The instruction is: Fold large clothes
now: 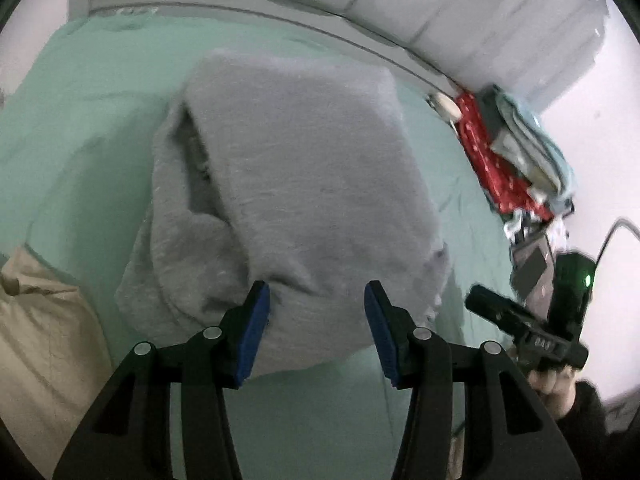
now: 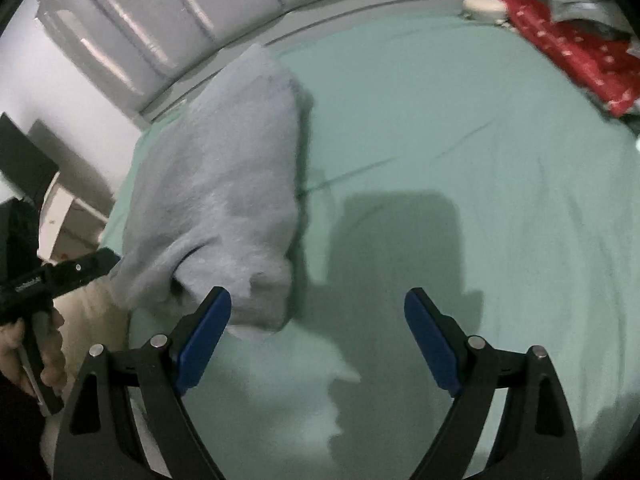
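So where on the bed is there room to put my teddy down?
The widest bare stretch of mint-green bedsheet lies between the folded fluffy grey garment and the red dotted fabric pile. A bare strip also runs before the padded grey headboard. It's crowded along that pile.

A fuzzy light-grey garment [image 1: 304, 184] lies folded into a thick bundle on the mint-green bed [image 1: 80, 120].

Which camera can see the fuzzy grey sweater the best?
The left wrist view. The grey sweater fills the middle there, showing its whole folded shape on the green sheet. The right wrist view catches the sweater only from the side, at the left, stretched by the lens.
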`<state>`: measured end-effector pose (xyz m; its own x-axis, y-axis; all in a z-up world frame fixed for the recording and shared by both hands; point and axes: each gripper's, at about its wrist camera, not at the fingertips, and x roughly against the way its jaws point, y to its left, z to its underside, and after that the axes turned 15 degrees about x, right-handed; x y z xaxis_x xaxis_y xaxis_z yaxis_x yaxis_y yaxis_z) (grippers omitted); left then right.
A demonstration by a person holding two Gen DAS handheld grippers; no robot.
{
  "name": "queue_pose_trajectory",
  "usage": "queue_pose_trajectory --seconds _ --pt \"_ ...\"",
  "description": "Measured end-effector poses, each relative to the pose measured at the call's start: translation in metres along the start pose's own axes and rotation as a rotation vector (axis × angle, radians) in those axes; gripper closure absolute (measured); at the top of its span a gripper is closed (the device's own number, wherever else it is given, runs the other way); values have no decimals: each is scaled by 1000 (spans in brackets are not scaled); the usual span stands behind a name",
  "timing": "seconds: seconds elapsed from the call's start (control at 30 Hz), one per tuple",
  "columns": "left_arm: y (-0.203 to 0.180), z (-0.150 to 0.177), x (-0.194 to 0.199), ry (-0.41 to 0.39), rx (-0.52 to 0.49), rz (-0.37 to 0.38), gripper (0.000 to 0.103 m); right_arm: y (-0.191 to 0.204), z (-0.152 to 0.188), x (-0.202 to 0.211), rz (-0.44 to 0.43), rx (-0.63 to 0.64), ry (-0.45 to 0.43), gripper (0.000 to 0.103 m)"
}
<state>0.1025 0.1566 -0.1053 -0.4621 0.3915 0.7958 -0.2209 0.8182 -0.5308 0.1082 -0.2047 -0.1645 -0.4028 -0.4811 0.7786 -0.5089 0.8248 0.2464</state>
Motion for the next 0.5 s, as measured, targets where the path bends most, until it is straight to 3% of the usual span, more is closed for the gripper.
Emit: queue_pose_trajectory --seconds 0.07,0.17,0.27,0.33,0.37,0.4,0.5 --pt "-5 7 -7 28 -46 -44 51 6 -5 -5 -31 17 -12 15" --pt "-5 18 -34 117 -98 -168 51 8 -8 -20 -76 9 1 22" --pt "5 23 -61 218 -86 -245 51 4 -3 -45 -138 -50 42 40" --pt "5 21 -61 210 -103 -228 56 6 -2 -50 -158 -56 36 63" --pt "2 19 -56 187 -116 -205 80 8 -3 -49 -148 -37 29 66" --pt "-1 15 -50 157 -128 -166 86 9 -3 -47 -152 -26 24 74" --pt "-4 6 -24 42 -110 -109 89 14 -5 -40 -140 19 20 82"
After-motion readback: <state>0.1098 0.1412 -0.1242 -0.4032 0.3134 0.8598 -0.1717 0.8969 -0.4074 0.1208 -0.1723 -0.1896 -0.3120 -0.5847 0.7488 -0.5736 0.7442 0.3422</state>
